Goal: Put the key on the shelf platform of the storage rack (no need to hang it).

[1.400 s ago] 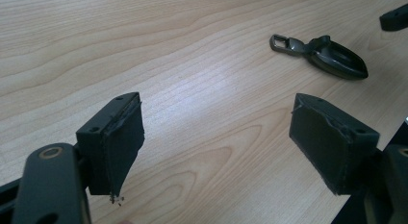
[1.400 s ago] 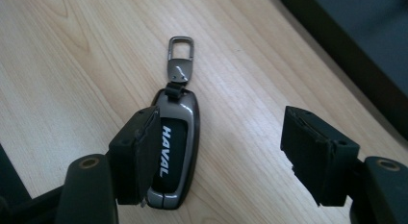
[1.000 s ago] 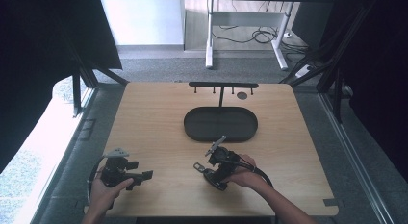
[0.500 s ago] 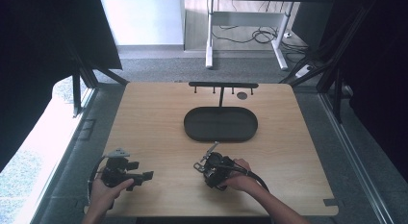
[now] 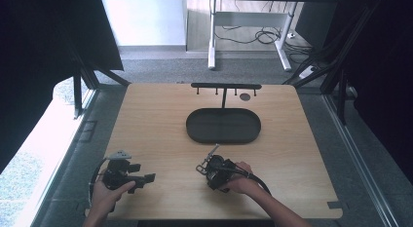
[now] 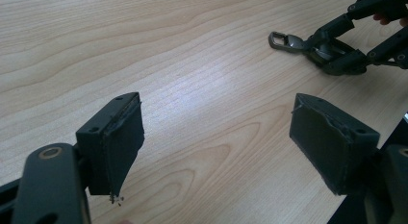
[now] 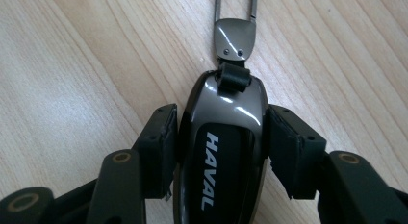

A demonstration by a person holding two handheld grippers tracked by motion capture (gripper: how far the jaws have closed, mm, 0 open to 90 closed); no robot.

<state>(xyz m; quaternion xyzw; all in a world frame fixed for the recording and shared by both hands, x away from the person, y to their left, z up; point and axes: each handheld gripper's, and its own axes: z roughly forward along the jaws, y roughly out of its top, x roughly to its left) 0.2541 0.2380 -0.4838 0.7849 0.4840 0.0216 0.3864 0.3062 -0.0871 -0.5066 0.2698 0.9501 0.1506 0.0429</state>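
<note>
A dark glossy car key fob [image 7: 223, 137] marked HAVAL, with a metal clasp [image 7: 234, 22] on a short strap, lies on the wooden table [image 5: 160, 129]. My right gripper [image 7: 221, 142] is shut on the fob, one pad on each side. In the high view that right gripper [image 5: 210, 164] sits near the table's front middle, the clasp [image 5: 213, 150] pointing toward the tray. My left gripper [image 6: 216, 142] stands open over bare wood with nothing between its pads, at the front left left gripper [image 5: 146, 177]. The left gripper view shows the fob [image 6: 332, 53] in the other gripper's jaws.
A black oval tray [image 5: 195, 127] sits mid-table beyond the fob. Behind it a black rack [image 5: 225, 85] with small hooks stands at the far edge, a dark round disc [image 5: 245, 96] beside it. Desk legs and cables lie on the floor beyond.
My right gripper has drawn back toward the front edge with the fob, away from the tray. The left gripper has stayed put.
</note>
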